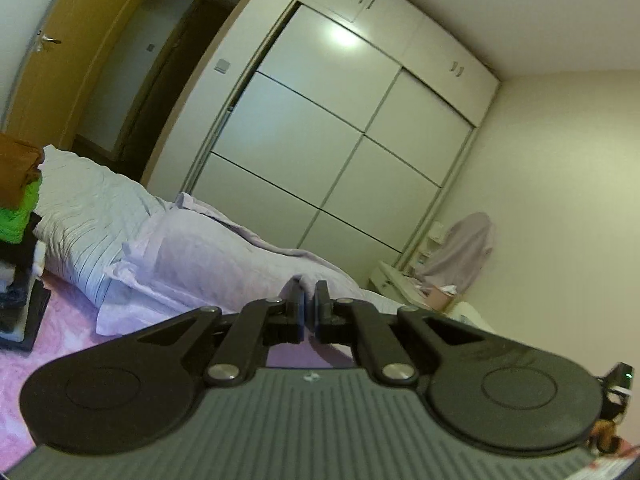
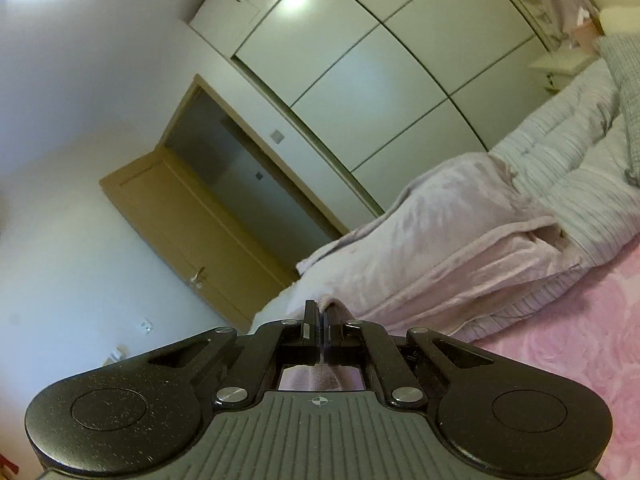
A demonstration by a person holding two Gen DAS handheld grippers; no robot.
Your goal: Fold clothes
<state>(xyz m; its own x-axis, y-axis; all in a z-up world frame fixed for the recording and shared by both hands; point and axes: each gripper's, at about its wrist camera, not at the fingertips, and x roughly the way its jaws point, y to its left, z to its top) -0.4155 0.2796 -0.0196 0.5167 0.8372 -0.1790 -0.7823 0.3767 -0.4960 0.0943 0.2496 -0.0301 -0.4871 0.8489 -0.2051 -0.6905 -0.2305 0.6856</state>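
Observation:
A pale lilac-pink garment (image 2: pixel 316 378) is pinched between the fingers of my right gripper (image 2: pixel 322 316). A small fold of it sticks out past the fingertips, and more shows through the gap behind the jaws. My left gripper (image 1: pixel 310 304) is also shut, with a strip of the same pale cloth (image 1: pixel 308 356) visible under the jaws and a bit of fabric at the tips. Most of the garment hangs below both cameras and is hidden. Both grippers are raised above the pink bed sheet (image 2: pixel 580 360) and tilted up toward the room.
A stack of folded clothes (image 1: pixel 16 208), brown, green and dark, stands at the left on the bed. A striped quilt (image 1: pixel 92 216) and a lilac blanket (image 1: pixel 224 256) are heaped at the bed's far side. Behind them are the white wardrobe (image 1: pixel 340 140) and a wooden door (image 2: pixel 180 220).

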